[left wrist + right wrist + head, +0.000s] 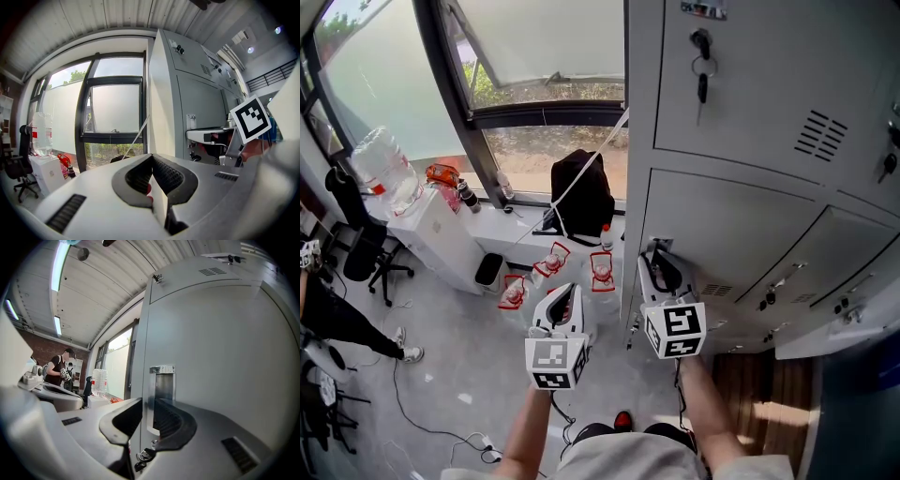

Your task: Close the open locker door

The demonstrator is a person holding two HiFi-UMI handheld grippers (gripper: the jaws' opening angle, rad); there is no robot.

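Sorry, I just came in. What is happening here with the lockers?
A person stands at grey lockers with a hand-held gripper in each hand. The right hand-held gripper has the edge of a locker door between its jaws, which look closed on it, beside the recessed handle. The left hand-held gripper hangs apart, jaws together and empty.

Right gripper [147, 405] clamped on the edge of the grey locker door [220, 357], metal latch plate [162, 380] between the jaws, keys [143, 456] dangling below, water bottle [99, 380] and a person [57, 369] off left.
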